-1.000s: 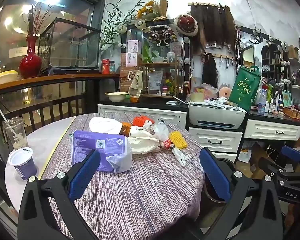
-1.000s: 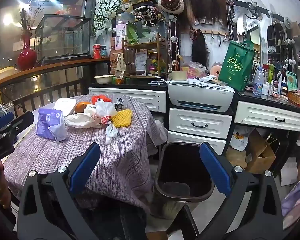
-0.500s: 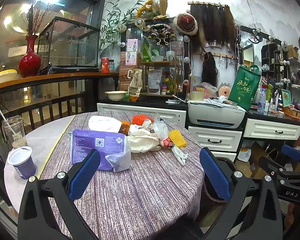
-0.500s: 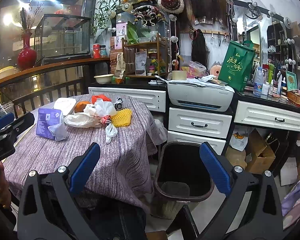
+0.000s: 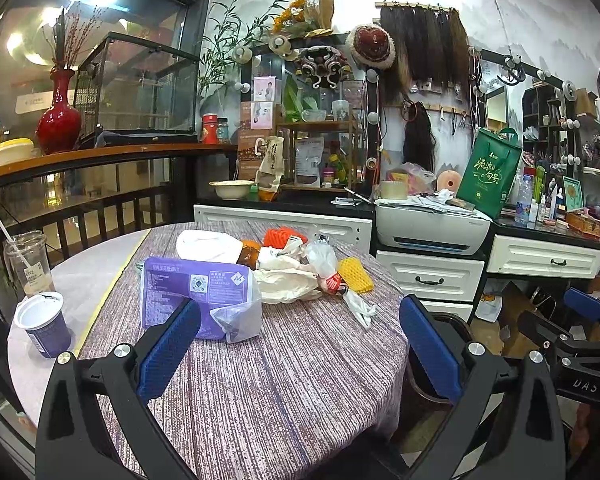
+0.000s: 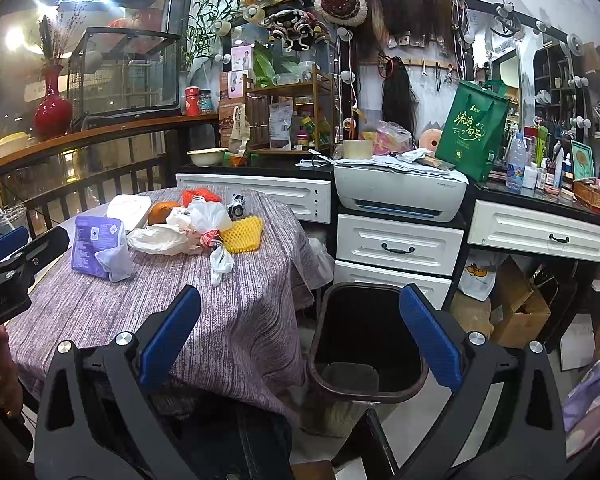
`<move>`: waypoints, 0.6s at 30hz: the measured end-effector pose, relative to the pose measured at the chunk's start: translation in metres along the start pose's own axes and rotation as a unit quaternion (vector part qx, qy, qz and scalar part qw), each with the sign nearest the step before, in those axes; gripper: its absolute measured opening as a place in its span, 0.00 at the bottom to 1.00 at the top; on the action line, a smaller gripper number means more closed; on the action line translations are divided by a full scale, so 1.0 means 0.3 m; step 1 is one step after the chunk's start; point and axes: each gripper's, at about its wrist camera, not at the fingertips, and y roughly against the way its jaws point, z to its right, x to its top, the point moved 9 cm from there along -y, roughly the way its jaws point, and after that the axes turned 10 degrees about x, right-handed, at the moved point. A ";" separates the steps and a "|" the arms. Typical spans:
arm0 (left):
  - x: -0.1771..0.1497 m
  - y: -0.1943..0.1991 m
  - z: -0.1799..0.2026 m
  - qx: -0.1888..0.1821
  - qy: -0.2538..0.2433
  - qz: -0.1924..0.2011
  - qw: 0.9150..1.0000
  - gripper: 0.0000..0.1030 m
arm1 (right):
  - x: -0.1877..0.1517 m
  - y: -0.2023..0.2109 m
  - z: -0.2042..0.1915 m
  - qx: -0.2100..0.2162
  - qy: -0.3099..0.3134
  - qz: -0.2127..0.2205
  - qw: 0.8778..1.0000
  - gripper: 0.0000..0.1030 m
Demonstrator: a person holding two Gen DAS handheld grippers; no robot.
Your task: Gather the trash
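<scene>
1. Trash pile [image 5: 300, 268] lies mid-surface, beyond the purple tissue pack [image 5: 195, 292].
2. Left hand-held gripper [image 5: 300, 356] and right hand-held gripper [image 6: 300, 348]: both spread wide, holding nothing.
3. Advice: pinch one loose wrapper at a time; the black bin [image 6: 364, 344] stands just beside the surface [image 6: 139, 304].

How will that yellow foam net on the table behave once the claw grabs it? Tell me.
The yellow foam net looks like open mesh, so it is probably very light and will likely squash flat between the pads. It lies loose on the tablecloth, so a push would probably slide it, not roll it.
</scene>
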 end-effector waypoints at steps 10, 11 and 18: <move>0.001 -0.003 -0.001 0.000 0.000 -0.001 1.000 0.95 | 0.000 -0.001 0.000 0.000 0.000 0.000 1.000 0.95; 0.001 -0.003 -0.001 0.000 0.000 -0.001 1.000 0.95 | 0.000 -0.001 0.000 0.000 0.000 -0.001 1.000 0.95; 0.001 -0.004 0.000 0.000 0.000 -0.001 1.000 0.95 | -0.002 0.002 0.003 0.000 -0.001 0.000 1.000 0.95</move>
